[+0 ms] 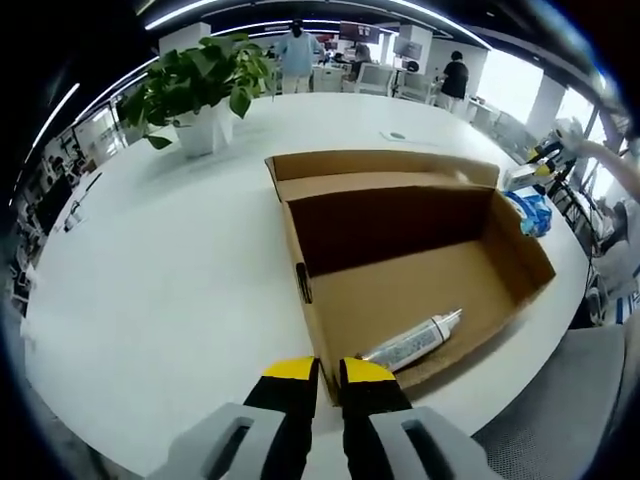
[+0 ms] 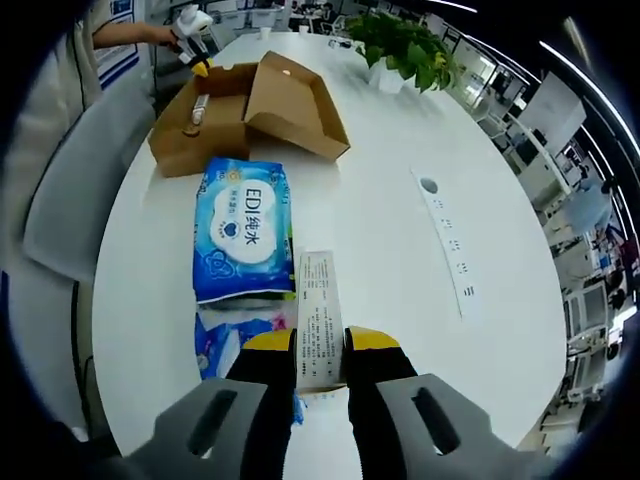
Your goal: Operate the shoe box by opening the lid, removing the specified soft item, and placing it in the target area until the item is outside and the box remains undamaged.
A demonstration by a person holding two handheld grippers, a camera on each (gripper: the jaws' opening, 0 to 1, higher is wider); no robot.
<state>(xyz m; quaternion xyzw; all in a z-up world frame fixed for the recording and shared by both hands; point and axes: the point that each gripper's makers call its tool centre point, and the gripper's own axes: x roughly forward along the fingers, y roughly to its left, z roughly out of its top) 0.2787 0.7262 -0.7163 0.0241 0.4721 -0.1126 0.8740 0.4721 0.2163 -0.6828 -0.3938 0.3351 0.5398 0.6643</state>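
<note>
The brown shoe box (image 1: 400, 300) stands open on the white table, its lid (image 1: 380, 165) folded back on the far side. A silver-white tube (image 1: 415, 340) lies on the box floor. My left gripper (image 1: 330, 378) is shut on the box's near wall at a corner. In the right gripper view the box (image 2: 215, 130) sits far off, its lid (image 2: 295, 100) tilted up. A blue soft wipes pack (image 2: 243, 235) lies flat on the table between the box and my right gripper (image 2: 320, 345), which is shut on a slim white printed carton (image 2: 320, 310).
A second blue pack (image 2: 225, 345) lies partly under the carton. A potted plant (image 1: 205, 90) stands at the far end. A grey chair (image 2: 70, 200) borders the table edge beside a person's sleeve (image 2: 120, 35). A white strip (image 2: 445, 240) lies on the table.
</note>
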